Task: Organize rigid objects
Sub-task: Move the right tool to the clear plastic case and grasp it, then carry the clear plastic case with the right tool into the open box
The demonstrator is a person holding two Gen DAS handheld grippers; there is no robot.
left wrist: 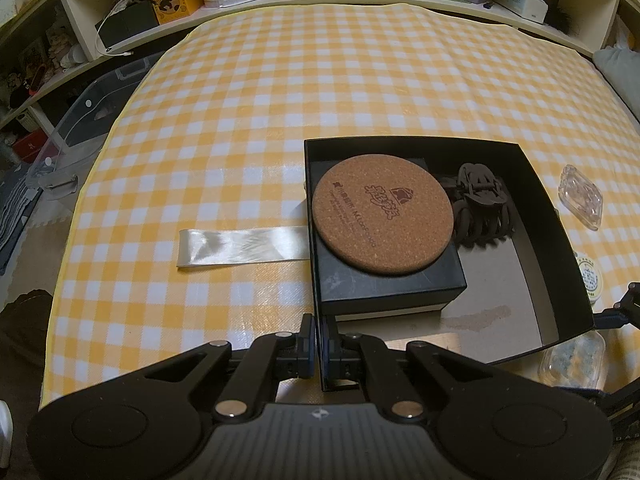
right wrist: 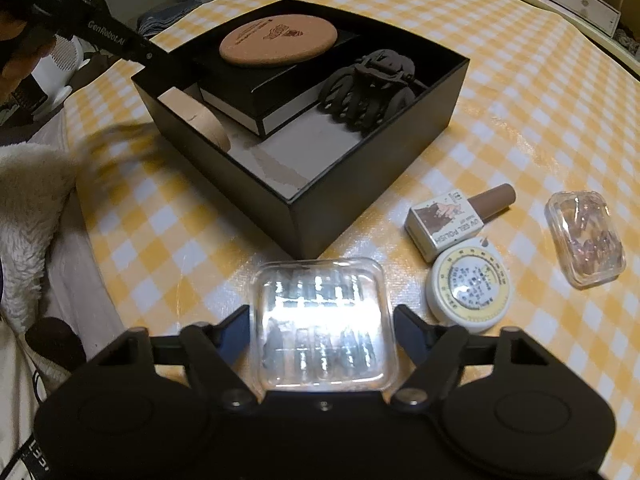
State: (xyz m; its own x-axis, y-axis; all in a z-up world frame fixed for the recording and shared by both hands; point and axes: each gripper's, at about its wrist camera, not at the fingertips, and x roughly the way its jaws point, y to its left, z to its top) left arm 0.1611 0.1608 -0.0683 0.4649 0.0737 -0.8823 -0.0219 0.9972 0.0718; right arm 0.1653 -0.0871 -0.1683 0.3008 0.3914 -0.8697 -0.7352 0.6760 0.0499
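Observation:
An open black box [left wrist: 560, 232] [right wrist: 360, 184] sits on the checked table. Inside it a cork coaster [left wrist: 382, 214] [right wrist: 278, 42] lies on a smaller black box [left wrist: 400, 284] [right wrist: 256, 84], beside a dark hair claw [left wrist: 480, 204] [right wrist: 372, 84]. My left gripper [left wrist: 319, 338] is shut on the black box's near-left wall; it shows in the right wrist view [right wrist: 120, 42]. My right gripper [right wrist: 322, 332] holds a clear square plastic case [right wrist: 324, 324] between its fingers, in front of the box.
A gel polish bottle [right wrist: 452, 218], a round white tape measure [right wrist: 468, 290] and a clear case of pink pieces [right wrist: 584, 240] [left wrist: 580, 196] lie right of the box. A satin ribbon [left wrist: 240, 246] lies left of it. Shelves ring the table's far side.

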